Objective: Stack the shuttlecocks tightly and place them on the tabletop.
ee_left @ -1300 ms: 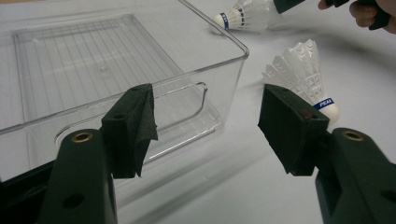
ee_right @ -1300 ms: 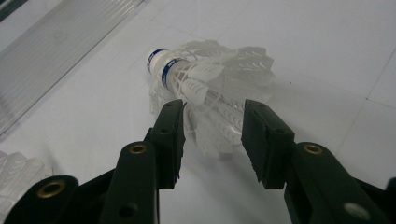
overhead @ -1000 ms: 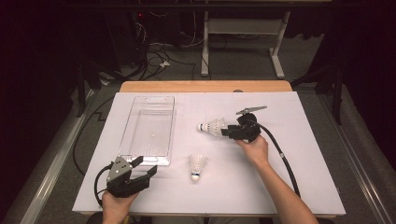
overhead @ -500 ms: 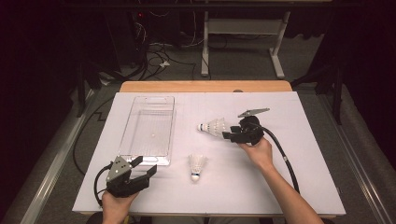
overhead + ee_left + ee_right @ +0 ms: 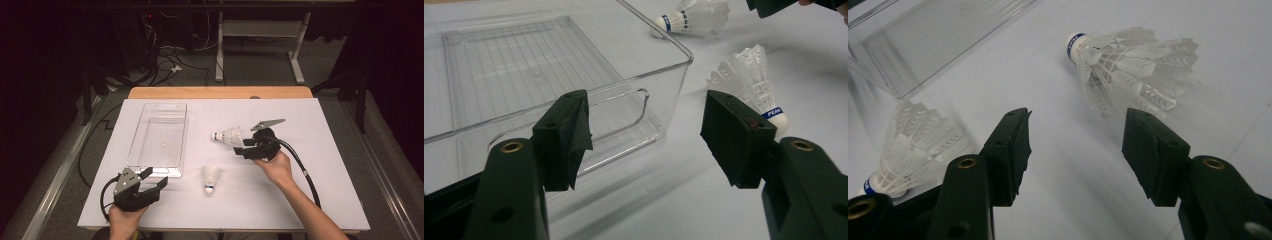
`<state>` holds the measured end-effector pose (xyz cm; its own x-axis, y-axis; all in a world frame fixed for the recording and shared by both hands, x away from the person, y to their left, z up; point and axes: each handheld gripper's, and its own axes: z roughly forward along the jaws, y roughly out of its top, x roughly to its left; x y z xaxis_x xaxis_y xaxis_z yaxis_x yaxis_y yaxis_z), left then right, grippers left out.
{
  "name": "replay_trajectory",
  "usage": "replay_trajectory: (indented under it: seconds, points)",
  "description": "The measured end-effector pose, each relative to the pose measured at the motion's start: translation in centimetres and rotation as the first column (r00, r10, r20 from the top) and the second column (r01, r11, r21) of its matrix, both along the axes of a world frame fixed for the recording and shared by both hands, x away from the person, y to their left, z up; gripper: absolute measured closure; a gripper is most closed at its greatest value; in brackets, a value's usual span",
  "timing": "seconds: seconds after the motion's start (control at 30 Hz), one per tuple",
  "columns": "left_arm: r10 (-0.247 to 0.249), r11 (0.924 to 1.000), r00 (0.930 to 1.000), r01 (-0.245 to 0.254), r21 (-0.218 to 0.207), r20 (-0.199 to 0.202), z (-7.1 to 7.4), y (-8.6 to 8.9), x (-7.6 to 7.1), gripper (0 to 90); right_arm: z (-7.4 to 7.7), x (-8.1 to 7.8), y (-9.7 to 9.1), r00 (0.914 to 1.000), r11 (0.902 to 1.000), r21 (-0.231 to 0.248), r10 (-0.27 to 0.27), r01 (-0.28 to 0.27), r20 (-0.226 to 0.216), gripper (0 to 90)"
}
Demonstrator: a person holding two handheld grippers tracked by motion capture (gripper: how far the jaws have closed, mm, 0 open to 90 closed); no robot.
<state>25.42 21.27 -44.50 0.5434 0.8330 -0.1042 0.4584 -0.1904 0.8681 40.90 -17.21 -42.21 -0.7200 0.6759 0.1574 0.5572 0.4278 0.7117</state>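
A white feather shuttlecock (image 5: pixel 229 135) lies on its side on the white table, cork to the left. My right gripper (image 5: pixel 241 147) sits just right of it and is open. Its jaws have just been opening, and nothing is between them. In the right gripper view that shuttlecock (image 5: pixel 1128 70) rests just beyond the jaw tips of the right gripper (image 5: pixel 1075 150). A second shuttlecock (image 5: pixel 211 176) lies nearer the front, also seen as the shuttlecock (image 5: pixel 749 75) past my left gripper (image 5: pixel 646 135). The left gripper (image 5: pixel 156 177) rests open at the front left.
A clear plastic tray (image 5: pixel 159 150) with nothing in it lies lengthwise at the left, its near end (image 5: pixel 664 70) right before the left jaws. Black cables trail from both grippers. A wooden strip (image 5: pixel 220 92) borders the table's far edge.
My right gripper has drawn back a little from the side-lying shuttlecock, and its jaws stand wider. The shuttlecock stays where it was. My left gripper has not moved.
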Motion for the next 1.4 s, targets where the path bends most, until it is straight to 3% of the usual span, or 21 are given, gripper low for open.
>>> replay_trajectory:
  seconds: [0.57,0.77,1.4]
  points:
    - [0.003,1.0000,1.0000,-0.003,-0.001,0.001,0.0,0.0,0.0,36.8,0.1,-1.9,1.4,0.9964,0.9964,-0.016,0.084,-0.084,-0.009,45.8]
    - [0.005,1.0000,1.0000,-0.005,-0.001,0.002,0.0,0.0,0.0,36.8,0.4,-2.5,2.1,0.9913,0.9912,-0.016,0.132,-0.132,0.004,46.0]
    - [0.001,1.0000,1.0000,-0.001,0.001,0.003,0.0,0.0,0.0,36.8,0.2,-3.5,5.1,0.9735,0.9737,-0.025,0.226,-0.227,-0.037,46.8]
